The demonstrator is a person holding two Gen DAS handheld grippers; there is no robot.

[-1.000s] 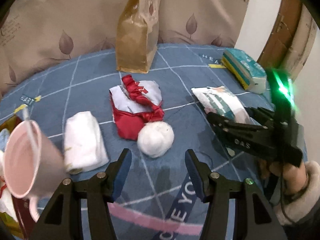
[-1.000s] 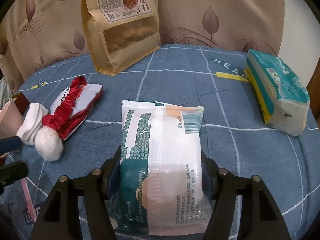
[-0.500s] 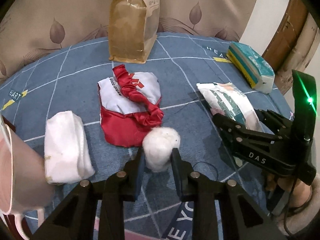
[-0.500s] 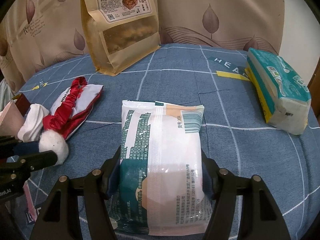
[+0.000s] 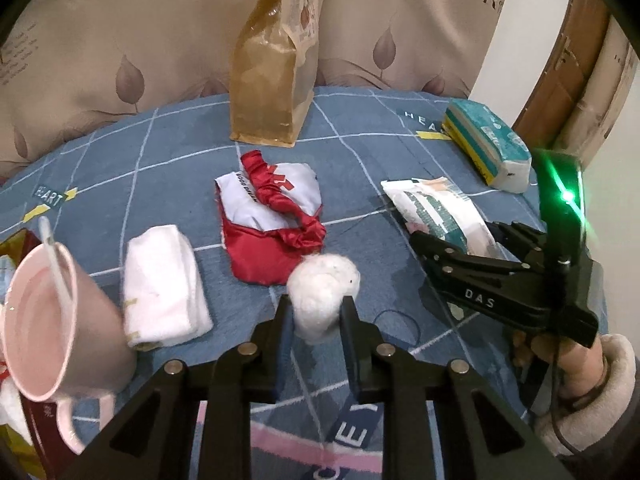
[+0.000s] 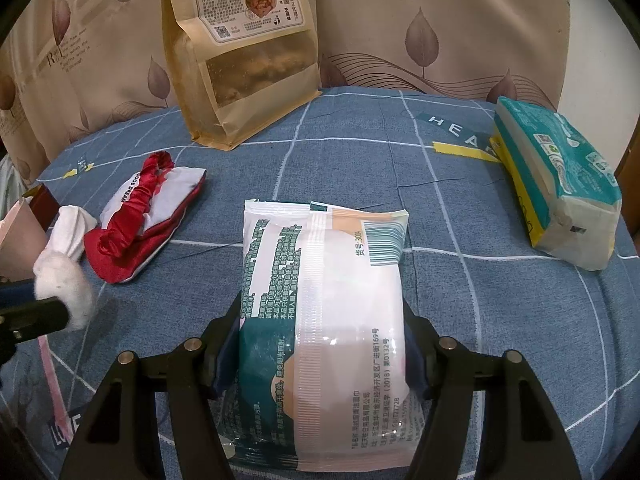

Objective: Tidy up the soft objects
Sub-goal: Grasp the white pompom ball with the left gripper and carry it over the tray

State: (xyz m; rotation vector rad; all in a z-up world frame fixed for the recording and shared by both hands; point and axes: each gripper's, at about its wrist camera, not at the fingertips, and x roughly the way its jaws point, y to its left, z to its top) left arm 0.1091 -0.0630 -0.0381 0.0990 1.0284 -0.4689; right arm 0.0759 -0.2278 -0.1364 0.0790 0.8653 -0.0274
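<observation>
My left gripper (image 5: 316, 312) is shut on a white cotton ball (image 5: 323, 295), held just above the blue checked cloth; it also shows in the right wrist view (image 6: 64, 290). My right gripper (image 6: 320, 324) is shut on a white and green wipes pack (image 6: 324, 320), seen in the left wrist view too (image 5: 440, 216). A red and white fabric pouch (image 5: 272, 220) lies behind the cotton ball. A folded white towel (image 5: 162, 286) lies to its left.
A tall brown paper snack bag (image 5: 274, 68) stands at the back. A teal tissue pack (image 5: 488, 150) lies at the right edge. A pink mug with a spoon (image 5: 52, 320) stands at the near left. Beige leaf-print cushions (image 6: 440, 28) back the surface.
My left gripper moved forward and closed on the cotton ball, then lifted it slightly. My right gripper kept holding the wipes pack in place.
</observation>
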